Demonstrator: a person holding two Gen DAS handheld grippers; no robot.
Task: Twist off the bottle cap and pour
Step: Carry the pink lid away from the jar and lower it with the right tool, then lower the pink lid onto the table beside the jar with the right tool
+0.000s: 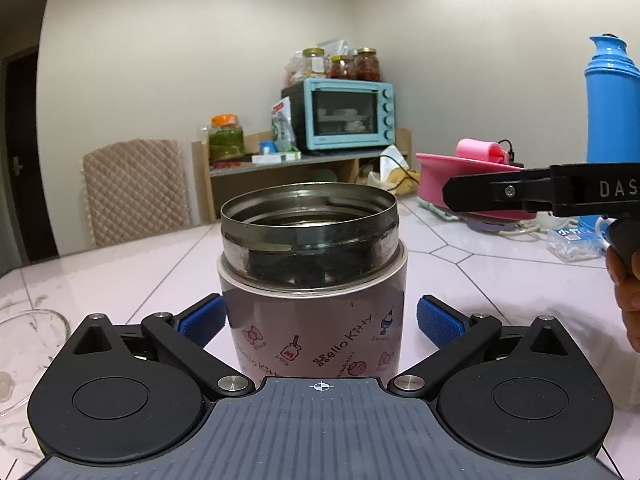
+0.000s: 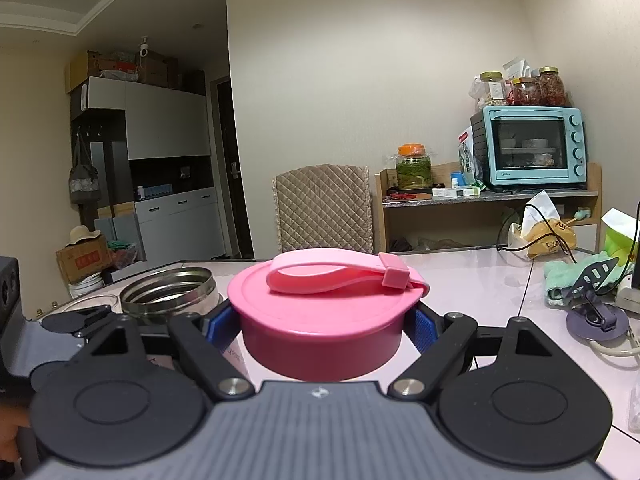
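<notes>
The left gripper stands released: its blue pads sit apart from the wall of the flask, one on each side, with a gap visible on the right side. The flask stands upright on the table between the fingers, its steel mouth open and uncapped, its pink printed body just ahead of the gripper base.

The right gripper is clenched on the pink cap. Both blue pads press against the cap's side wall. The cap is held level, top side up, its pink strap lying folded across the top. In the right wrist view the open flask appears to the left of the cap and slightly farther away, with the left gripper's finger just beside it.

In the left wrist view the cap shows at the right, above table level, near a blue thermos. A glass bowl rests on the table at the left edge.
</notes>
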